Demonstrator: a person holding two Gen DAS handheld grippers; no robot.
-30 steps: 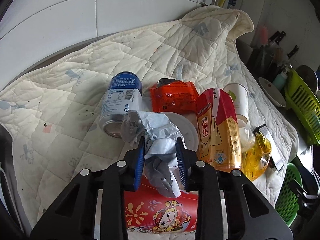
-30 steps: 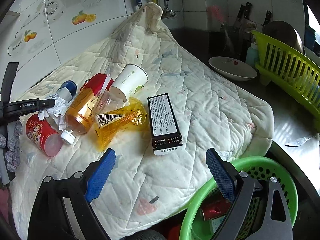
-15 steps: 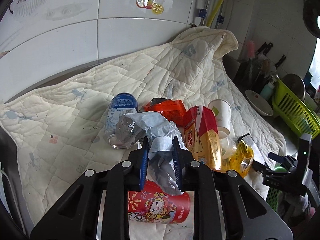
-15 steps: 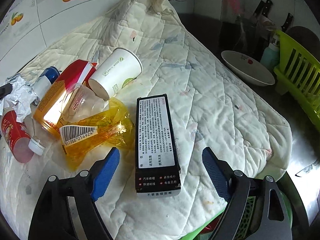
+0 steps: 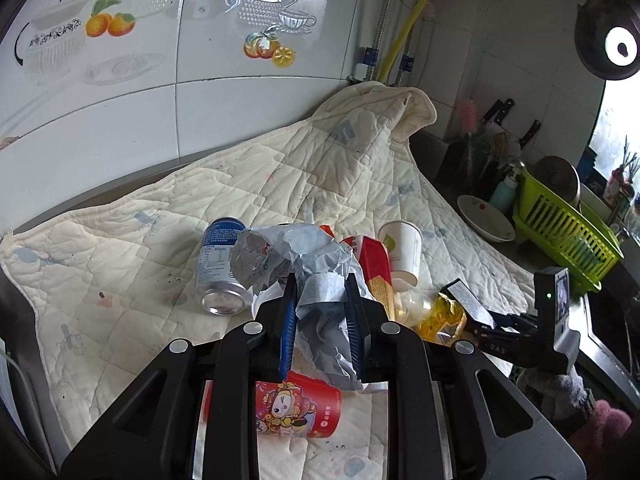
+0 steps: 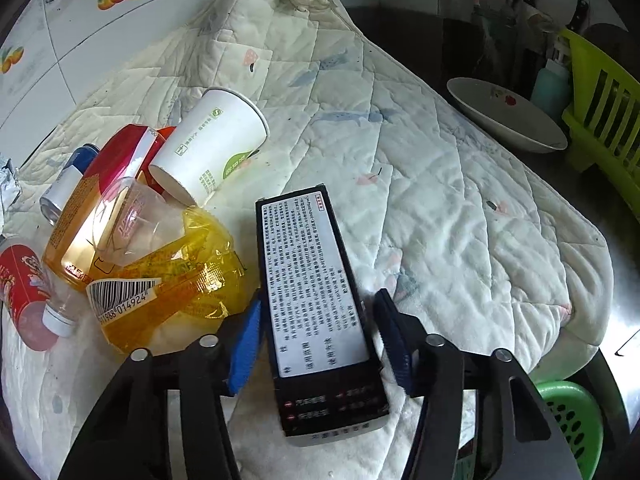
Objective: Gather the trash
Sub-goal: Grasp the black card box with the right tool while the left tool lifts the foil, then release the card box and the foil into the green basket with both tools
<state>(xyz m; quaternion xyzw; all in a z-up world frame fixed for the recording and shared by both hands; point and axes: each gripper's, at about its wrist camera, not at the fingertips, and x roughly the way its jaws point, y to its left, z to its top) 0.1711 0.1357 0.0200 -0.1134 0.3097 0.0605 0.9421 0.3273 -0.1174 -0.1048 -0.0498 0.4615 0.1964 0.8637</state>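
In the left wrist view, the left gripper pinches a crumpled grey paper and holds it above the quilt. The blue pads press on the paper from both sides. Under the gripper lies a red cup with a cartoon figure; its lettering is too small to read. Behind the paper lies a blue can; the label has fine print I cannot read. A red carton is half hidden by the paper, and a white cup with a green leaf mark lies beside it. At the right, the right gripper is seen from the side, partly cut off.

In the right wrist view, the right gripper is closing around a black box that lies flat on the quilt. The box is between the jaws, but the pads do not clearly touch it. Its white label is dense Chinese text, not readable for me. Left of it is a yellow wrapper with a barcode ending 014924. A clear cup lies on it. A green basket is cut off at the lower right.
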